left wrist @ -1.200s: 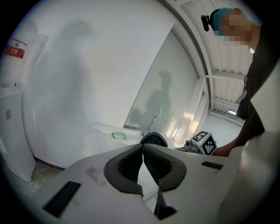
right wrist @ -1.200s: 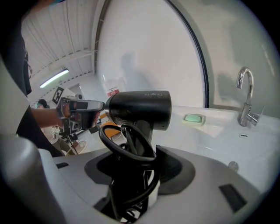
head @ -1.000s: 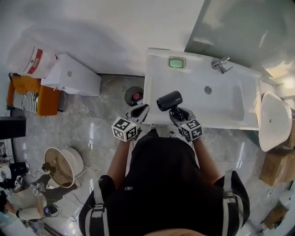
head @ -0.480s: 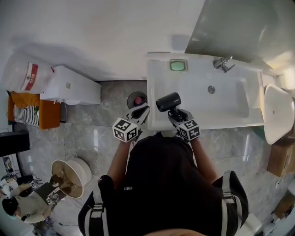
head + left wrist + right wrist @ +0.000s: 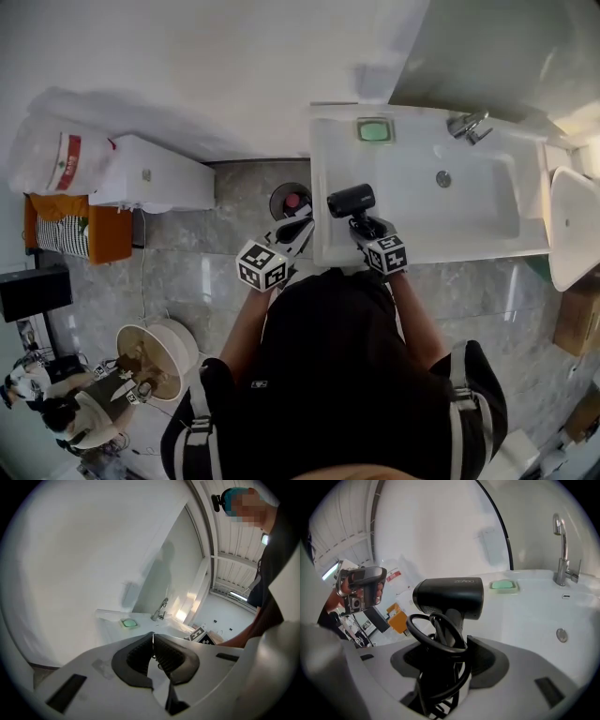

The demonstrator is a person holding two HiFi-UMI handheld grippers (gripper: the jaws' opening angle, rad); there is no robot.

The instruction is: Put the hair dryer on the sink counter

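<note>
Near the middle of the head view, the right gripper (image 5: pixel 362 225) grips the handle of the black hair dryer (image 5: pixel 351 201). Its jaws stand wide around the handle and the looped cord (image 5: pixel 436 637) (the cord is bundled against the handle, inside the grip). The dryer's barrel lies crosswise over the left end of the white sink counter (image 5: pixel 330 164), just past its front rim; whether it touches the surface cannot be told. The left gripper (image 5: pixel 298 229) hangs just left of the counter's edge, jaws pressed together with nothing between them. A green soap dish (image 5: pixel 374 130) sits at the counter's back edge, and the faucet (image 5: pixel 469 125) stands toward the upper right.
</note>
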